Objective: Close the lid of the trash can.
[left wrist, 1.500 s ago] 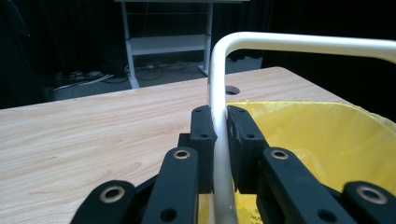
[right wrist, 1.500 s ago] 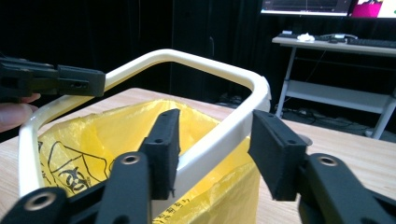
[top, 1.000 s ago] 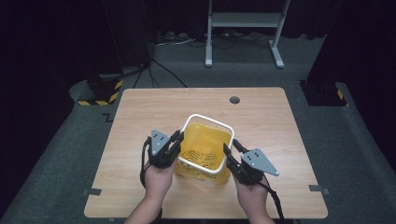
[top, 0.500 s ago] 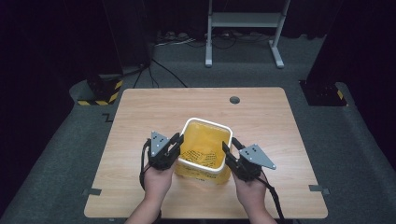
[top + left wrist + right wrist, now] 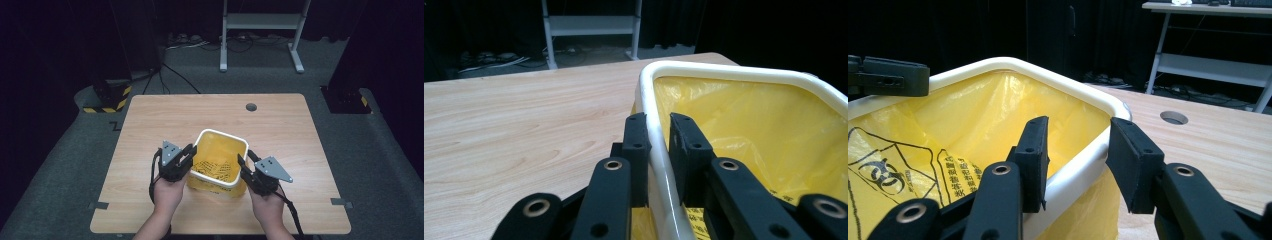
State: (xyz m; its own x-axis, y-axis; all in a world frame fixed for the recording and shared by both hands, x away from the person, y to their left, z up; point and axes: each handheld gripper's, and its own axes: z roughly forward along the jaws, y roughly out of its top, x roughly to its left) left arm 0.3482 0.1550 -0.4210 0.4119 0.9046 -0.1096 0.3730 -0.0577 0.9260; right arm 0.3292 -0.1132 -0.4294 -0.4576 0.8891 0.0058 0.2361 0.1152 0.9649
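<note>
A square bin (image 5: 220,132) with a white rim and a yellow bag liner (image 5: 215,155) stands near the front middle of the wooden table (image 5: 150,125). My left gripper (image 5: 191,150) straddles the bin's left rim. In the left gripper view the left gripper (image 5: 658,120) has one pad outside and one inside, pressed on the white rim (image 5: 744,75). My right gripper (image 5: 246,157) holds the opposite rim. In the right gripper view the right gripper (image 5: 1078,125) clamps the rim (image 5: 998,64) and liner. The liner carries black hazard print (image 5: 878,170).
A round cable hole (image 5: 251,107) sits in the table's far middle. Beyond the table, a grey metal stand (image 5: 260,25) and cables lie on the floor. A black-and-yellow striped base (image 5: 107,102) is off the far left corner.
The bin and both grippers have drifted slightly toward the near edge of the table. Both grips on the rim look the same.
</note>
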